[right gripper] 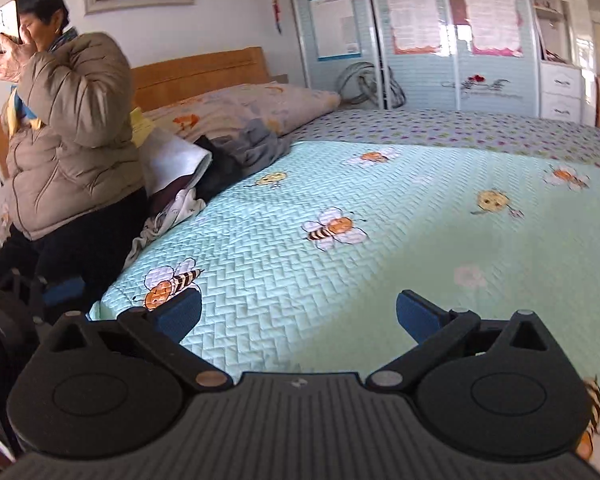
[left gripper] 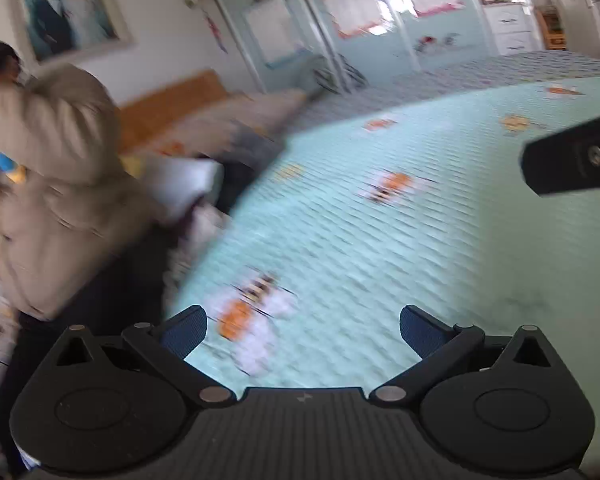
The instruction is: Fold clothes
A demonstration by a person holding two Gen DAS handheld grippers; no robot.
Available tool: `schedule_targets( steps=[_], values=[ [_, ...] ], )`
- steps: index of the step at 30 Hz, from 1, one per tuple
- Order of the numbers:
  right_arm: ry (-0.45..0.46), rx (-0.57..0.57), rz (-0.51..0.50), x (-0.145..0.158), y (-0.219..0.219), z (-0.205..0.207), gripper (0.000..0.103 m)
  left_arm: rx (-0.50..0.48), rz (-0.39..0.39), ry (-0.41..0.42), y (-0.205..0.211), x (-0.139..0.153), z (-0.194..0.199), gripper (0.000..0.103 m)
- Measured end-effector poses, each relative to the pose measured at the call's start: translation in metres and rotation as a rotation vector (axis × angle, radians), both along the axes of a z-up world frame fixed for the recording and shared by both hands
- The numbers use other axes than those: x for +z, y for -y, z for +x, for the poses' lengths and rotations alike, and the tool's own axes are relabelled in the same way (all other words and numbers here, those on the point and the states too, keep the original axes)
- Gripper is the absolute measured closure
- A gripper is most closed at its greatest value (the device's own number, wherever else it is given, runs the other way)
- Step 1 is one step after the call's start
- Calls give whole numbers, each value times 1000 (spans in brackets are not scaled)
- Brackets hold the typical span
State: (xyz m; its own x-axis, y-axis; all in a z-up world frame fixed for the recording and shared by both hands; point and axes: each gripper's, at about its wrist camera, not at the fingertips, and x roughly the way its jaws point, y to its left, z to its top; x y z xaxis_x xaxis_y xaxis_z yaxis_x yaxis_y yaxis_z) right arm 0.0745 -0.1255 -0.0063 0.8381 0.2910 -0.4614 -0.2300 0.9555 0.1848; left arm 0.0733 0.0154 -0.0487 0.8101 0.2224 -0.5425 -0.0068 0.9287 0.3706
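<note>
Both empty, jaws wide — the right hand-held gripper [right gripper: 298, 316] and left hand-held gripper [left gripper: 302, 332] are hovering over the bed [right gripper: 380, 280]; the clothes [right gripper: 220, 160] are lying at middle left.

Left view motion-blurred; clothes pile [right gripper: 220, 168] partly hidden behind person [right gripper: 72, 136].

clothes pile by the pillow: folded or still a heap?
Unfolded heap. The clothes pile lies crumpled against the pillow, grey, black and white pieces overlapping, one trailing off the quilt edge.
</note>
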Motion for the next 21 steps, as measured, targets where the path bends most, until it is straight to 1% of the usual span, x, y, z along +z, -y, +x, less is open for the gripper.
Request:
schedule_targets(
  steps=[2, 3, 6, 8, 11, 15, 19, 21],
  values=[
    [12, -23, -2, -1, 13, -15, 0, -65, -82, -35, 7, -1, -11, 1],
    [12, -33, -16, -2, 18, -21, 0, -94, -110, -39, 12, 0, -19, 1],
    [7, -63, -53, -7, 32, -36, 0, -167, -172, -61, 21, 4, -32, 1],
    [2, -80, -61, -11, 41, -45, 0, -197, -200, -66, 26, 8, -36, 1],
    [13, -108, -74, -13, 49, -55, 0, -211, -232, -80, 27, 13, -38, 1],
    [41, -117, -101, -8, 49, -63, 0, -208, -268, -88, 19, 18, -39, 1],
    [58, -103, -60, 0, 49, -69, 0, -201, -299, -80, 13, 25, -46, 1],
    [65, -100, -64, 2, 48, -71, 0, -198, -323, -73, 10, 30, -49, 1]
  ],
)
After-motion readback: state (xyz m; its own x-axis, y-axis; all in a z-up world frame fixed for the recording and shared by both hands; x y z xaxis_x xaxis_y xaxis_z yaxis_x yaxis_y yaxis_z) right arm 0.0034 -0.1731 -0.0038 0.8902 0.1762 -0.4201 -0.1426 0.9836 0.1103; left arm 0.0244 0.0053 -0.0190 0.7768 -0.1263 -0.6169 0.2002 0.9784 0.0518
